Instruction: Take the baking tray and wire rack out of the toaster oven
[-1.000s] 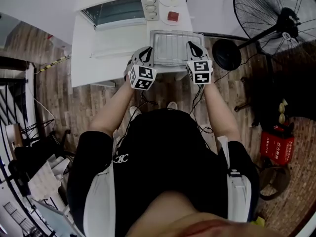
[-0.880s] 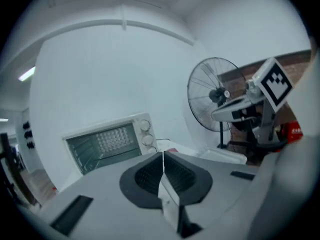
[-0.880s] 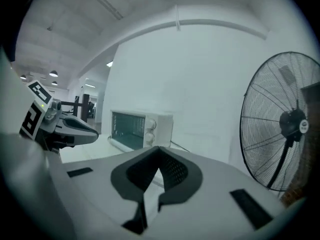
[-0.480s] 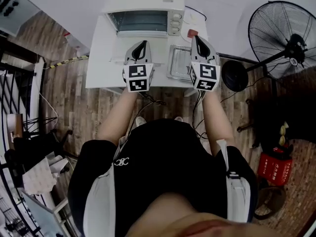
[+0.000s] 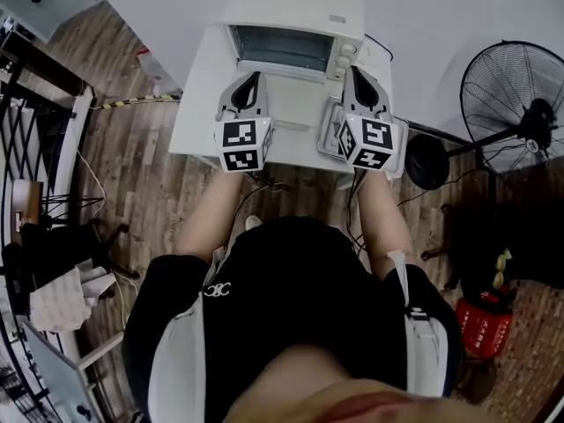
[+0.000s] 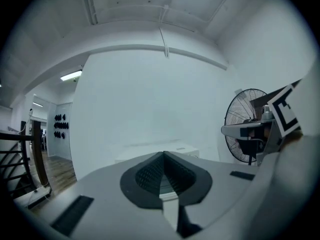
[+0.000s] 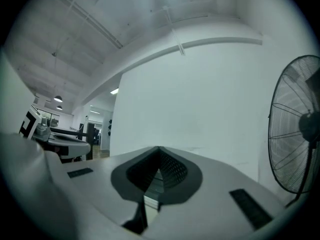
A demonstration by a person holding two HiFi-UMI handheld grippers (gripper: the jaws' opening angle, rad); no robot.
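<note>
A white toaster oven (image 5: 298, 18) stands at the back of a white table (image 5: 198, 122). The metal baking tray with the wire rack (image 5: 329, 130) lies on the table in front of the oven's right side, partly hidden behind my right gripper. Both grippers are held level above the table, and neither touches the tray. My left gripper (image 5: 253, 77) (image 6: 164, 154) is shut and empty. My right gripper (image 5: 352, 70) (image 7: 159, 149) is also shut, with nothing in it. Both gripper views look over the oven at a bare white wall.
A black standing fan (image 5: 520, 113) (image 7: 300, 134) (image 6: 245, 126) stands on the wooden floor to the right of the table. A red box (image 5: 483, 326) sits at the lower right. Dark railings and clutter (image 5: 44, 263) fill the left side.
Both grippers have lifted away from the two sides of the tray and come up toward the camera, still shut. The tray and rack stay on the table.
</note>
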